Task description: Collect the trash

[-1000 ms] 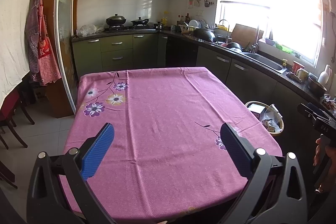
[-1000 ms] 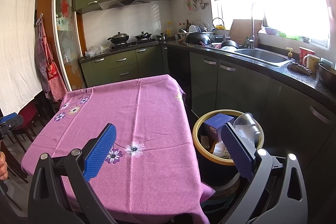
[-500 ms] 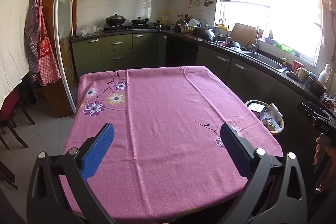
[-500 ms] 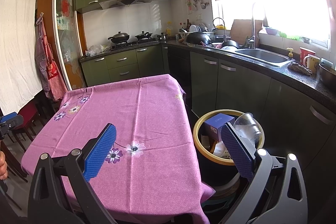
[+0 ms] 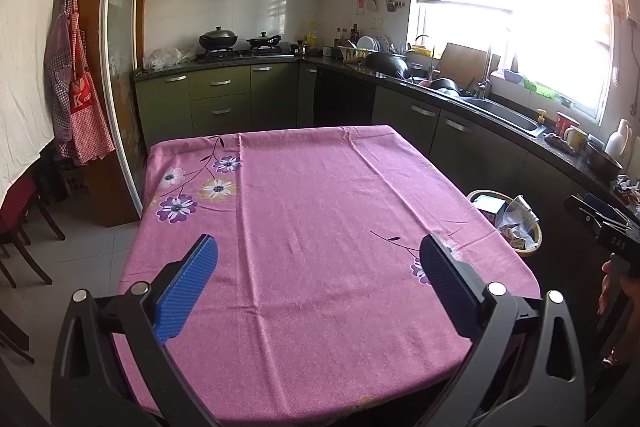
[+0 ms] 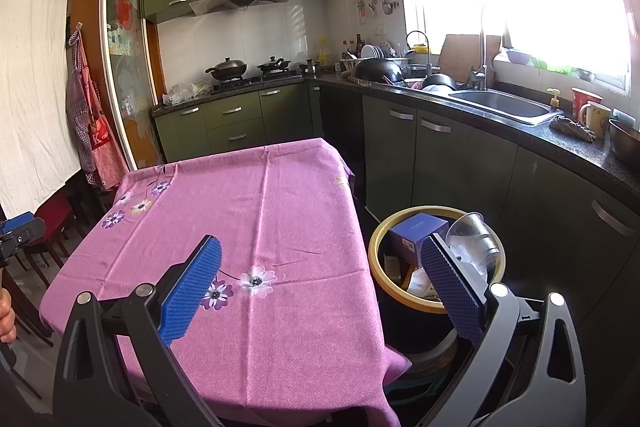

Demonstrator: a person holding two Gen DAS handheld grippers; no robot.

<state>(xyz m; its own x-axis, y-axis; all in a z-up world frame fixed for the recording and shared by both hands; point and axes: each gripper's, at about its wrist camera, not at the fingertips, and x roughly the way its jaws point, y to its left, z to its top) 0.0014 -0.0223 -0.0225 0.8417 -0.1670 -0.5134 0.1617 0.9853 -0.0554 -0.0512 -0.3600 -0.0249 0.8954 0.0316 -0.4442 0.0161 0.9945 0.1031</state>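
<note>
A yellow-rimmed trash bin (image 6: 376, 247) stands on the floor right of the table, holding a blue box (image 6: 416, 231), a clear plastic cup (image 6: 474, 233) and paper scraps. From the left wrist view the same trash bin (image 5: 534, 241) shows past the table's right edge. My left gripper (image 5: 318, 281) hovers open over the near part of the pink flowered tablecloth (image 5: 312, 219), nothing between its blue pads. My right gripper (image 6: 320, 279) is open too, its right finger over the bin's rim and its left finger over the pink tablecloth (image 6: 260, 227). No loose trash shows on the cloth.
Dark green cabinets and a black counter (image 6: 560, 143) with a sink (image 6: 504, 105) run along the right wall. A stove with pots (image 5: 236, 45) is at the back. Aprons (image 5: 76, 95) hang at the left above red chairs (image 5: 20, 211). The other handle and a hand (image 5: 616, 267) show at the right edge.
</note>
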